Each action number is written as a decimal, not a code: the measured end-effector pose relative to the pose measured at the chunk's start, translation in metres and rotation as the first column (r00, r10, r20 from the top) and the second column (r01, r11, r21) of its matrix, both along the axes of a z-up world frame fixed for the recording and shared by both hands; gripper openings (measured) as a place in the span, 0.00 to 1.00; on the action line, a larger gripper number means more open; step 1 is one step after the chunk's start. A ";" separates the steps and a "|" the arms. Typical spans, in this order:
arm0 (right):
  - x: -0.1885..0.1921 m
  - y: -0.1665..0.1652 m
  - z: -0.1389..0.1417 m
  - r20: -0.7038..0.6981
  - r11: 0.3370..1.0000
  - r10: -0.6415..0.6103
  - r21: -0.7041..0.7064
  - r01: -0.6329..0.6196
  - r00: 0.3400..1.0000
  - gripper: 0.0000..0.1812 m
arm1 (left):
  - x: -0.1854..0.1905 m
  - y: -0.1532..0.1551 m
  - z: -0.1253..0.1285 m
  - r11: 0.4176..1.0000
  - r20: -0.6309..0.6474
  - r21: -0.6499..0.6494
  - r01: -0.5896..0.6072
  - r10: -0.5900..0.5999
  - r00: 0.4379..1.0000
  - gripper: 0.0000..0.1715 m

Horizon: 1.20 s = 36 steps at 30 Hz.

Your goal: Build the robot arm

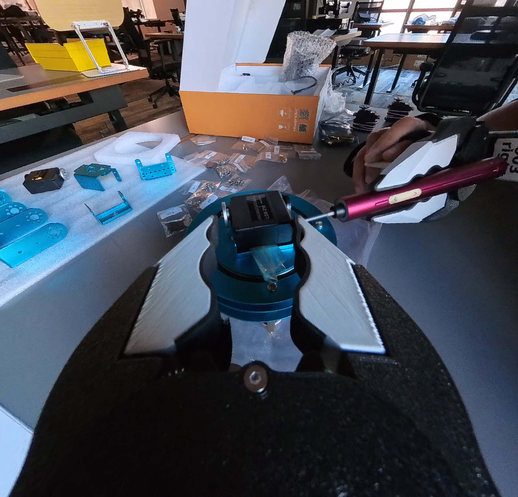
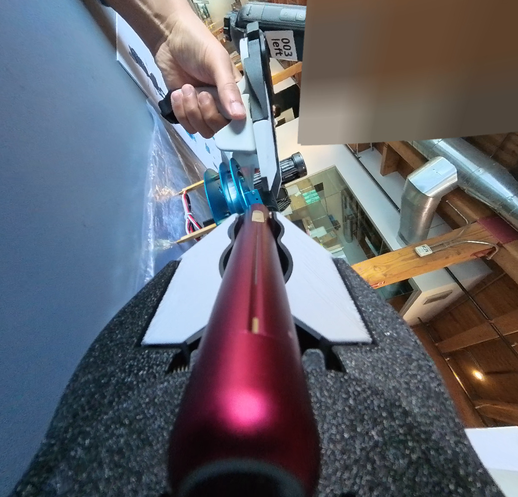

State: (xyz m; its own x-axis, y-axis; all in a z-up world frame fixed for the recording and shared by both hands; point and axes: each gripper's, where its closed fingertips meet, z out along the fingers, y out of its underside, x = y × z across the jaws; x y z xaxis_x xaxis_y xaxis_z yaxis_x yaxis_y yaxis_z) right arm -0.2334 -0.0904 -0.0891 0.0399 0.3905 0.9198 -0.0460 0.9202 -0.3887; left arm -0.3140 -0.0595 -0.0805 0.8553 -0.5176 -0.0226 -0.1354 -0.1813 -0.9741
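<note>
My left gripper (image 1: 255, 222) is shut on a black servo (image 1: 260, 214) that sits in a blue bracket on top of a blue round base (image 1: 252, 301). The base stands on a grey table (image 1: 434, 301). My right gripper (image 2: 256, 217) is shut on a magenta electric screwdriver (image 2: 252, 315). In the left wrist view the screwdriver (image 1: 414, 200) comes in from the right. Its thin bit reaches the right side of the servo, just behind my right finger. The right wrist view shows the left gripper (image 2: 260, 147), a hand (image 2: 196, 76) on its handle, and the blue base (image 2: 224, 191).
A white foam sheet (image 1: 70, 208) on the left carries blue brackets (image 1: 155, 169) and another black servo (image 1: 42, 179). Small bags of screws (image 1: 224, 169) lie behind the base. An open orange box (image 1: 249, 119) stands farther back. More black servos (image 1: 367, 121) sit at the back right.
</note>
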 end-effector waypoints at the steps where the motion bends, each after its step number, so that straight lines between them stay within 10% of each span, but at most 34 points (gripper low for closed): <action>1: -0.001 0.001 0.001 -0.005 1.000 -0.008 0.003 0.008 1.000 0.12 | 0.001 0.000 0.000 1.000 -0.003 -0.001 0.004 -0.004 1.000 0.30; 36: -0.003 0.000 0.000 -0.003 1.000 -0.015 0.017 0.015 1.000 0.12 | 0.005 -0.002 -0.006 1.000 -0.048 -0.009 0.017 -0.017 0.999 0.25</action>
